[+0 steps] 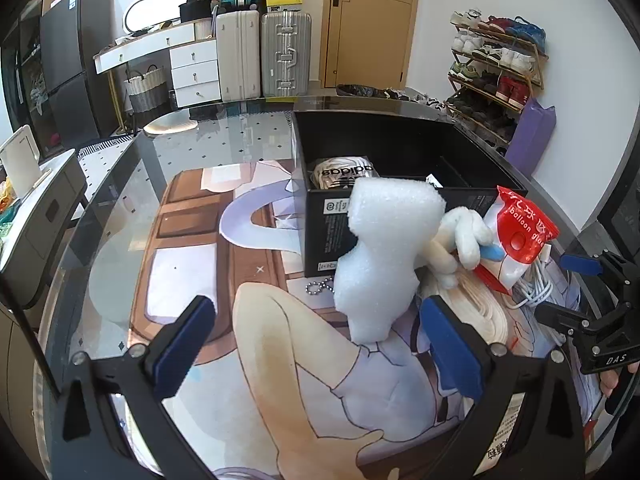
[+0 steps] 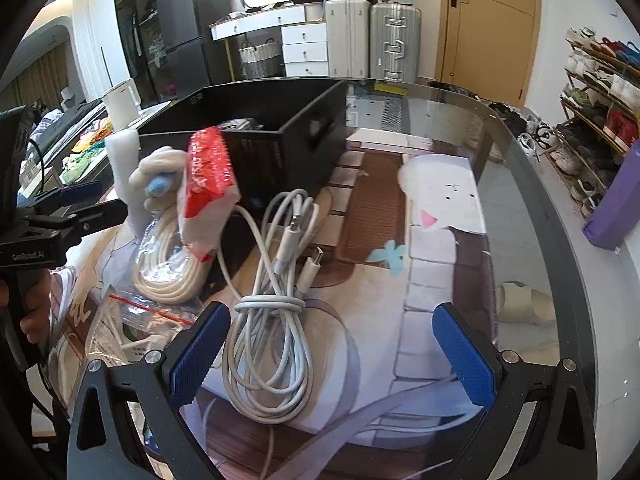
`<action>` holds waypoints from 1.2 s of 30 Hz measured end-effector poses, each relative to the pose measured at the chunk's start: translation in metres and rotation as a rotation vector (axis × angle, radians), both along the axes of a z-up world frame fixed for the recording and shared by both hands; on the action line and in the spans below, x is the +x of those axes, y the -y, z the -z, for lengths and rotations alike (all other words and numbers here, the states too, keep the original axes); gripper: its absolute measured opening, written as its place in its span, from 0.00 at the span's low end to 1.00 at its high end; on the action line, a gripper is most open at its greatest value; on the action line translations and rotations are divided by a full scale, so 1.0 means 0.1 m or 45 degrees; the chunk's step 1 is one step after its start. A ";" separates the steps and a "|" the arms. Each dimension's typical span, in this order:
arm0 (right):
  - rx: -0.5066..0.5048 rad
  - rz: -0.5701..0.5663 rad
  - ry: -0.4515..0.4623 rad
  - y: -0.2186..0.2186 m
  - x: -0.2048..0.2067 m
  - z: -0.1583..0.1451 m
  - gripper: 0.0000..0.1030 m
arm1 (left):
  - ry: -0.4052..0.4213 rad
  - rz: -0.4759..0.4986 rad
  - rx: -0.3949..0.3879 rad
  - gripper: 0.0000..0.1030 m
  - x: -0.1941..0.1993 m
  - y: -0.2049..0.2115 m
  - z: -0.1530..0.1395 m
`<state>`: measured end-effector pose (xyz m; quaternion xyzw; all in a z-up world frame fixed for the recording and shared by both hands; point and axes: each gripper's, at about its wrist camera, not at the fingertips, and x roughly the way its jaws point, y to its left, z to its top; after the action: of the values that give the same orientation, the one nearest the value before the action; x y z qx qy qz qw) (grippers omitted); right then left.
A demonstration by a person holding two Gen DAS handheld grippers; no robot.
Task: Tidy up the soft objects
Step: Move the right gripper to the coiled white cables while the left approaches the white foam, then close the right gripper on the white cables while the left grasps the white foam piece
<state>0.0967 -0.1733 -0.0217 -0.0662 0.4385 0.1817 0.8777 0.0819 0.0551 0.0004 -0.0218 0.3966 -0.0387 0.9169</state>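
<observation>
Two suitcases behind glass table — printed mat beneath.

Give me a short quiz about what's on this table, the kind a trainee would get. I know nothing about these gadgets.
1. True or false: both the left gripper and the right gripper are open and hold nothing.
2. What already lies inside the black box?
A. a shoe
B. a packet marked adidas
C. a roll of tape
3. Fill in: the bundled white cable lies on the table in front of the ____ gripper.

Key
1. True: each one's blue pads stand wide apart with nothing between them.
2. B. The white foam piece and the red balloon-glue bag are outside the box.
3. Right.
</observation>
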 end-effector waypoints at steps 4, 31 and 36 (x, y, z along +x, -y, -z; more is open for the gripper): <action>-0.001 0.008 -0.007 -0.02 0.01 0.02 1.00 | -0.001 -0.002 -0.003 1.00 0.00 -0.01 0.00; -0.043 -0.024 0.002 -0.11 0.09 0.08 0.76 | 0.012 0.020 -0.025 1.00 0.01 0.02 0.01; -0.011 -0.050 -0.009 -0.14 0.07 0.07 0.67 | 0.012 0.016 -0.036 0.99 0.01 0.02 0.01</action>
<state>0.1040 -0.1595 -0.0288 -0.0780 0.4410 0.1972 0.8721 0.0824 0.0526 -0.0005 -0.0322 0.3920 -0.0500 0.9180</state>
